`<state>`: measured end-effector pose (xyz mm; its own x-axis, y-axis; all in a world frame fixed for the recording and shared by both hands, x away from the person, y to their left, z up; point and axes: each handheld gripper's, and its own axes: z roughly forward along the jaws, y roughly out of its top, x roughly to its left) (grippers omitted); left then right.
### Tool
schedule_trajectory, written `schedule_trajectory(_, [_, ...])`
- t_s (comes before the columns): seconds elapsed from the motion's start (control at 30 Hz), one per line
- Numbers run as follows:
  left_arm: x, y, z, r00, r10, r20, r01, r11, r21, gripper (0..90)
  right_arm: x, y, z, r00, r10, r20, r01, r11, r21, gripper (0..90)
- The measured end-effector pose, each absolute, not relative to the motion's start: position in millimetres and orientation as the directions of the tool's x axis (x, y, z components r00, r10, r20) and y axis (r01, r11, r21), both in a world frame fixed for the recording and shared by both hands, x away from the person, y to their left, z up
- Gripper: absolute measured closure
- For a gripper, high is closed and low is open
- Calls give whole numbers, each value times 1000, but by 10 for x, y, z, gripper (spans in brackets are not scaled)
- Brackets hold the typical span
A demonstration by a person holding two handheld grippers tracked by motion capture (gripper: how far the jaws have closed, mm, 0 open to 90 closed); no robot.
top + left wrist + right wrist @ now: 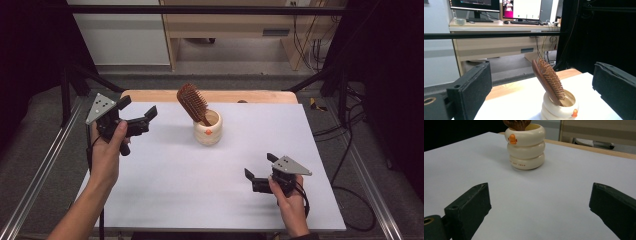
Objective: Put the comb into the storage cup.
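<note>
**Brush parked in the cup, both grippers empty**

Using the cream-coloured ribbed ceramic cup as the reference here. It looks like three stacked rings with a small orange mark on its side, and it stands upright on the white table sheet, toward the far edge of it. The brown wooden paddle hairbrush stands handle-down inside the cup, with the head sticking out the top and tilting toward the cup's left in the high view, leaning on the rim. From the left gripper view you can see the bristles facing right and slightly up.

The left gripper is held up off the sheet, left of the cup and near it, touching nothing. Its jaws are spread wide and point at the brush, with nothing between them.

The right gripper is to the cup's right and nearer the person, well apart from it, low over the sheet. Its jaws are also wide apart and empty, aimed back at the cup.
</note>
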<state>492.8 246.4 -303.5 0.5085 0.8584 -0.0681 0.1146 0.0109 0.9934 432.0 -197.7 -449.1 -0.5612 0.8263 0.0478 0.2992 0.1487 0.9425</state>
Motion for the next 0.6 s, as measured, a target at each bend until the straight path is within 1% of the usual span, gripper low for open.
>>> schedule_trajectory(0.6, [4764,2764,-3150,477,876,-74,106,26,994,28,4319,-1983,-4488,-561,826,49,297,146,944,39])
